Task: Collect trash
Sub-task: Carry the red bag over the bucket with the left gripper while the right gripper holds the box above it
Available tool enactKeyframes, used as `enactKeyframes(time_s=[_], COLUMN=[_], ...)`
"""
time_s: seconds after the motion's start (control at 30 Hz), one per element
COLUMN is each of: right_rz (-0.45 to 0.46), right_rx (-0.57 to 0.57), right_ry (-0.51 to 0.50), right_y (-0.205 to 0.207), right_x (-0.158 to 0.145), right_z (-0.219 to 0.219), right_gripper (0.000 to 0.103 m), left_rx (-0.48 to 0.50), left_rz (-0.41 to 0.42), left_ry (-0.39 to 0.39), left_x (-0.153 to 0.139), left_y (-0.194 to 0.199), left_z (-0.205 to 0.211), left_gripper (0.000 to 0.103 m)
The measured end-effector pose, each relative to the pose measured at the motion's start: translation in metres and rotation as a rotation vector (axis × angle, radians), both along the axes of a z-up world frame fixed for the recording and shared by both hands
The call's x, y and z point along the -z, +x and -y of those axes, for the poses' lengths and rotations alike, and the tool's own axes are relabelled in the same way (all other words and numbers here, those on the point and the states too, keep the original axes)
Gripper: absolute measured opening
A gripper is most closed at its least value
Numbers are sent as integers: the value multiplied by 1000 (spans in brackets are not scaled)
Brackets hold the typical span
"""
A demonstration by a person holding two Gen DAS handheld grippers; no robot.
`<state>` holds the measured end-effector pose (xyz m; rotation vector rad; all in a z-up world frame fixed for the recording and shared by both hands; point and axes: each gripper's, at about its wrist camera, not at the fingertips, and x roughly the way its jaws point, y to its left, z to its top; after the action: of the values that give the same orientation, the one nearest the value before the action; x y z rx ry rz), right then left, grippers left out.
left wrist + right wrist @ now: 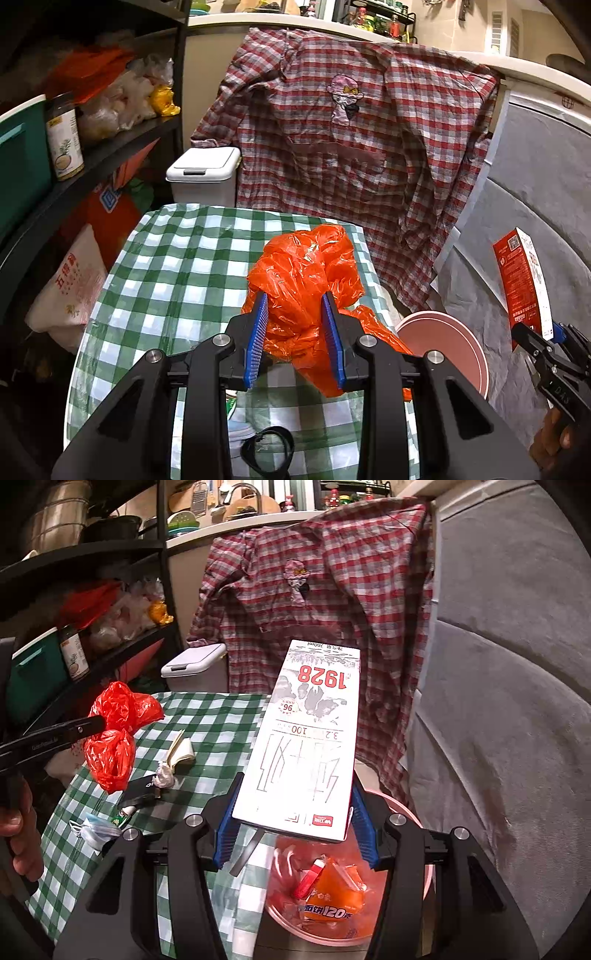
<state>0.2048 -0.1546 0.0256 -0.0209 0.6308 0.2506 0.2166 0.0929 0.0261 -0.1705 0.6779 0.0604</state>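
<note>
Crinkled orange plastic bag [306, 280], boxy carton [306, 738]

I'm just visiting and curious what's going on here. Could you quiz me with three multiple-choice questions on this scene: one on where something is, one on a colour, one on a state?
1. Where is the pink bin?
A. Beside the table, under the right gripper
B. On the shelf
C. On the counter

2. What colour is the plastic bag in the left gripper?
A. Blue
B. Orange-red
C. White

3. What state is the milk carton in?
A. Lying on the table
B. Inside the bin
C. Gripped, off the table

Answers: 1 A, the bin sits right below the carton. 2 B, orange-red film fills the jaws. 3 C, blue pads clamp its end.
</note>
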Motion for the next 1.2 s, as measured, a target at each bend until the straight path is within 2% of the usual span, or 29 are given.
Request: enactKeyframes(time_s=[0.37, 0.6, 0.97, 1.2], right_rz=[25, 15, -4, -10], right_rx=[61, 104, 105, 111], right_ry=[-5, 7, 7, 10], right_y=[-5, -7, -8, -8], right_x=[-4, -4, 2, 3], right_z=[31, 54, 64, 68], right_gripper=[53, 53, 53, 53], left_rx=[62, 112, 221, 294], left_rz=[-5, -13, -27, -56], left_ry=[9, -18, -36, -14], left_x=[7, 13, 25, 41], left_y=[7, 11, 16, 20], left_z=[30, 52, 97, 131], left_gripper=[30, 30, 30, 30])
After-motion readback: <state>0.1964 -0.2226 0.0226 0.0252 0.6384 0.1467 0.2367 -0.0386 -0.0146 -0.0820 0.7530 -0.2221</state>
